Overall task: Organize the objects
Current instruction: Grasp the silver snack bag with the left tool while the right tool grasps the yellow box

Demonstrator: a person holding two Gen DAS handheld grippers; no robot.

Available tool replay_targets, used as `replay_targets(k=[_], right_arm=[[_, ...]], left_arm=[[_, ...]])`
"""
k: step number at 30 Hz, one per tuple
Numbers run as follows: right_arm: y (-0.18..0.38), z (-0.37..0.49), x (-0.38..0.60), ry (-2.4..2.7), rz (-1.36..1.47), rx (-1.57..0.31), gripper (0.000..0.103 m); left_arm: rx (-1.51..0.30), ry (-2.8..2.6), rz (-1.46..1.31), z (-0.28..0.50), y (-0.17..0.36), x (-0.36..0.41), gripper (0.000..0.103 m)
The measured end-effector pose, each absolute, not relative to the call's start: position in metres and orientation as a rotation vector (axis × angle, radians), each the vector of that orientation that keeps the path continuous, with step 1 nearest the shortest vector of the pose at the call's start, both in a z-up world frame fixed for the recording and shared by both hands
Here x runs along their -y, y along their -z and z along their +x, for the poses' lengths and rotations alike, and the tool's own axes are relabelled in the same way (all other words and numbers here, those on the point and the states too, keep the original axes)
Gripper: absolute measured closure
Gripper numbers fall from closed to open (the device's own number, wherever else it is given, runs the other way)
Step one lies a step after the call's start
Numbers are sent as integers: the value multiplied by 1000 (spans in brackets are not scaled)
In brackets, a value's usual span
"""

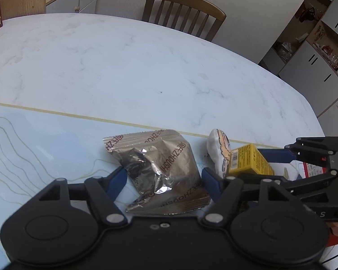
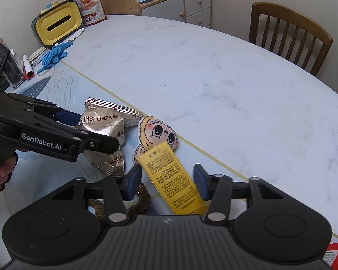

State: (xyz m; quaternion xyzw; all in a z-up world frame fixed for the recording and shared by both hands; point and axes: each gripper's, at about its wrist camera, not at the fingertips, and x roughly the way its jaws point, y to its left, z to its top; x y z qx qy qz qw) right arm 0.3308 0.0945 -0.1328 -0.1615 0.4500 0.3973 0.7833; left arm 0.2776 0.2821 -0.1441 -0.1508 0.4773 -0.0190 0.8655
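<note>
- On our left, the left gripper (image 1: 164, 178) has its blue pads spread wide, one on each side of a crinkled silver foil packet (image 1: 160, 168) that lies on the pale blue mat (image 1: 45, 144); whether either pad touches the foil we cannot tell.
- Just right of the packet lies a small soft plush (image 2: 156, 132) with a cartoon face.
- Over the plush's lower edge rests a flat yellow box (image 2: 173, 180) with fine print.
- Our right gripper (image 2: 167, 181) straddles that box, pads apart, not clamped.
- Beyond the mat stretches the smooth marble table (image 2: 214, 67).
</note>
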Motion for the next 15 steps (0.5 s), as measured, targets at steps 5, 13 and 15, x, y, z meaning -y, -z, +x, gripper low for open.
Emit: replay_targets(k=[5,13,15], right_arm=[[131,322,-94,-826,-354,-969,71],[118,309,-76,-704,-276,-963,74],[113,305,-69,-677,-237,-966,74]], left_arm=[[-992,37,-312,275,145,-283,41],[-993,56,-291,274,140,-281,55],[-994,56,-291,272,140,-281,56]])
